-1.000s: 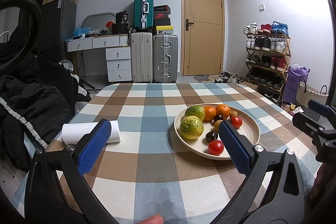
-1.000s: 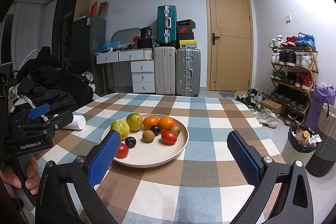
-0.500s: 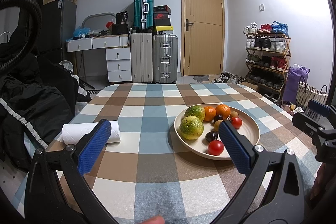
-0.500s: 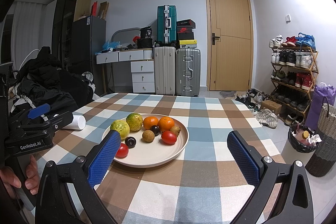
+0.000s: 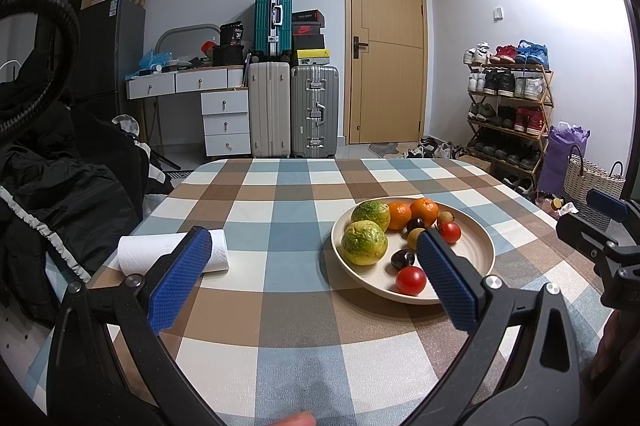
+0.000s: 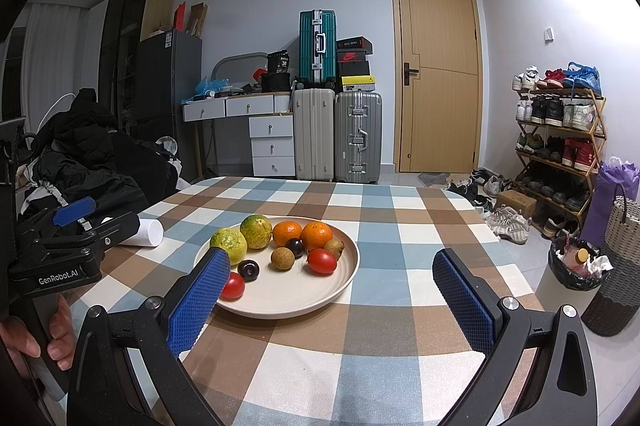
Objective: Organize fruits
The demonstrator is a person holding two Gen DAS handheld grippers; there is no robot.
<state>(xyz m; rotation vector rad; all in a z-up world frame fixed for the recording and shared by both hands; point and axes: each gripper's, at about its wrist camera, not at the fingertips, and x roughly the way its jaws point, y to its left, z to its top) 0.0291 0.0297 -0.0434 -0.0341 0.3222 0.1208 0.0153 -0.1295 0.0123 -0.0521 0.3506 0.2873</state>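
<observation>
A cream plate sits on the checked table and holds mixed fruit. On it lie two green-yellow citrus, two oranges, two red tomatoes, dark plums and small brown longans. My left gripper hovers open over the table, its right finger in front of the plate. My right gripper is open too, held before the plate's near right side. Nothing is between either pair of fingers.
A white paper roll lies on the table's left side. Dark coats are heaped left of the table. Suitcases, a drawer desk and a shoe rack line the far walls. A bin and basket stand right of the table.
</observation>
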